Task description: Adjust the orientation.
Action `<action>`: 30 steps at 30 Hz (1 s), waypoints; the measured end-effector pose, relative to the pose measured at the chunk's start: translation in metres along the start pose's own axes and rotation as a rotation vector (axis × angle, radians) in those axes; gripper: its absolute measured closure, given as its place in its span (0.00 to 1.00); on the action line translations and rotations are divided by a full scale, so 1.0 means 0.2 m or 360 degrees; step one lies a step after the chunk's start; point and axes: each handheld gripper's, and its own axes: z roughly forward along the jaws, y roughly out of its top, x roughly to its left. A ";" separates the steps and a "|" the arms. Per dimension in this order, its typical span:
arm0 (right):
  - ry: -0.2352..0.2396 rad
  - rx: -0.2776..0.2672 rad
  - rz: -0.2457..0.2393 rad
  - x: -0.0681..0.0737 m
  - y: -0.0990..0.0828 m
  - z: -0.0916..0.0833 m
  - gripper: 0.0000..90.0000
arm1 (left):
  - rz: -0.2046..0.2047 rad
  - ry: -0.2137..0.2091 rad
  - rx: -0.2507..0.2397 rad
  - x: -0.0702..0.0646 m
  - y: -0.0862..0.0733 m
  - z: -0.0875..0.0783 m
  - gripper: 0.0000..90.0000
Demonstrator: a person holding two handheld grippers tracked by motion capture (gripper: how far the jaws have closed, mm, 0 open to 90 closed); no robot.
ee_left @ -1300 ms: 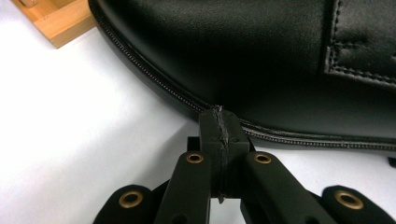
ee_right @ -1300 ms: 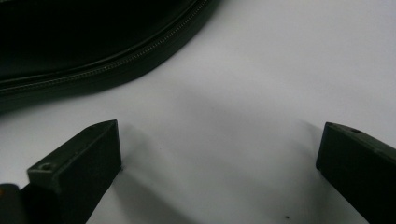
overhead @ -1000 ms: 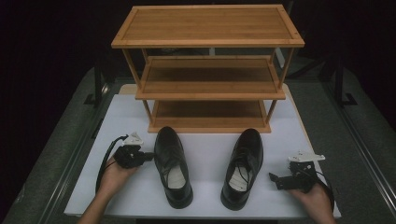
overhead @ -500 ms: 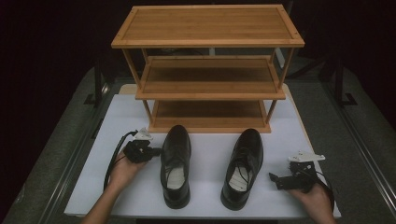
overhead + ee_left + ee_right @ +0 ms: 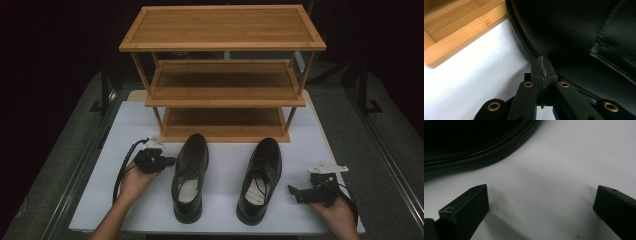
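Two shiny black leather lace-up shoes stand side by side on the white worktop (image 5: 220, 210), low in the middle of the high view, in front of the three-level bamboo shoe rack (image 5: 222, 75). The left gripper (image 5: 167, 161) is closed tight, holding nothing, its tip right against the side of the left shoe (image 5: 190, 177). It looks like a push to line the shoe up. The right gripper (image 5: 295, 192) is wide open and empty, near the right shoe (image 5: 260, 180). Next, I think, comes a firm grab of a smooth, round shoe.
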 end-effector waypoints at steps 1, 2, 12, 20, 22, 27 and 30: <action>0.0000 0.0000 0.0000 0.00 0.00 0.00 0.00 | -0.0007 -0.0012 -0.0013 -0.01 -0.01 -0.02 1.00; 0.0001 0.0000 0.0000 0.00 0.00 0.00 0.00 | -0.0005 -0.0020 -0.0011 -0.02 -0.03 -0.03 1.00; -0.0002 0.0000 -0.0003 0.00 0.00 0.00 0.00 | 0.0038 -0.0090 0.0039 -0.16 -0.17 -0.07 1.00; -0.0001 -0.0001 -0.0004 0.00 0.00 0.00 0.00 | 0.0053 -0.0087 0.0070 -0.19 -0.16 -0.04 1.00; 0.0000 -0.0001 -0.0003 0.00 0.00 0.00 0.00 | 0.0052 -0.0090 0.0065 -0.19 -0.16 -0.04 1.00; -0.0001 0.0000 -0.0003 0.00 0.00 0.00 0.00 | 0.0074 -0.0120 0.0068 -0.22 -0.13 -0.01 1.00; -0.0001 0.0001 -0.0002 0.00 0.00 0.00 0.00 | 0.0094 -0.0130 0.0068 -0.23 -0.11 0.01 1.00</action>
